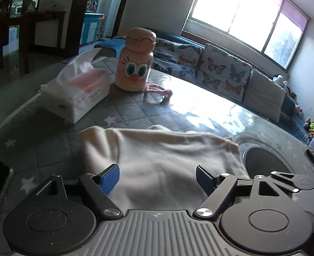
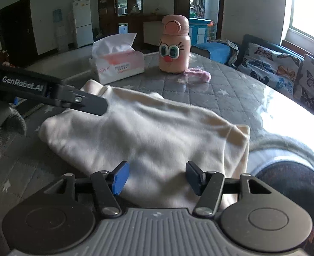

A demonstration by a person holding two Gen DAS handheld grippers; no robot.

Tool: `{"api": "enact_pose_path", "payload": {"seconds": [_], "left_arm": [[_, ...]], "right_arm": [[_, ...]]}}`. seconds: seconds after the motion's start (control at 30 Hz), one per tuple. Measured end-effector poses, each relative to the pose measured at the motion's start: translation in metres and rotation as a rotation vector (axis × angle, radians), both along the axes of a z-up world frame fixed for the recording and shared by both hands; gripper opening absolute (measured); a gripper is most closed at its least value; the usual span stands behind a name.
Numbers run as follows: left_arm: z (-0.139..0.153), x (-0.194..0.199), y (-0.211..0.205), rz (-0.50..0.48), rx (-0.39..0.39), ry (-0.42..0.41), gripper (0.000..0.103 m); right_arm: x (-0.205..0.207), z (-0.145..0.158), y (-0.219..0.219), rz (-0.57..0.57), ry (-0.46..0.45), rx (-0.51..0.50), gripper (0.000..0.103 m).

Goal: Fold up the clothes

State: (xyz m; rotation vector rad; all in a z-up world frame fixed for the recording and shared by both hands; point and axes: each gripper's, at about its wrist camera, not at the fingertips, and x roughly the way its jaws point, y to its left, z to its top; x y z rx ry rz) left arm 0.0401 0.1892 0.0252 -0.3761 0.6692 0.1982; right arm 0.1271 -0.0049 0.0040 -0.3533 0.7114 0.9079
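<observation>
A cream-white garment lies folded in a rough bundle on the grey quilted table cover; it also shows in the left wrist view. My left gripper is open, just above the near edge of the garment, holding nothing. It shows from the side in the right wrist view, over the garment's left end. My right gripper is open over the near edge of the garment, holding nothing.
A tissue pack and a peach cartoon-face bottle stand at the far side, with a pink cord beside the bottle. A dark round object sits right of the garment. Butterfly cushions line a sofa.
</observation>
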Motion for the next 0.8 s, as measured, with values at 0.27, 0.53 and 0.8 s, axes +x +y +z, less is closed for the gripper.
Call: {"api": "enact_pose_path", "payload": {"seconds": [0.27,0.53,0.8], "left_arm": [[-0.003,-0.026,-0.007,0.002,0.04,-0.01,0.093],[-0.001,-0.041,-0.02,-0.021,0.09,-0.042,0.103],[-0.003,-0.048,-0.026,-0.001,0.101,-0.048,0.103]], "right_arm": [[-0.007,0.004,-0.028,-0.05,0.044,0.034,0.067],[-0.016,0.007,-0.038,-0.086,0.038,0.055,0.082],[-0.025,0.007,-0.048,-0.121,0.022,0.065,0.095]]}}
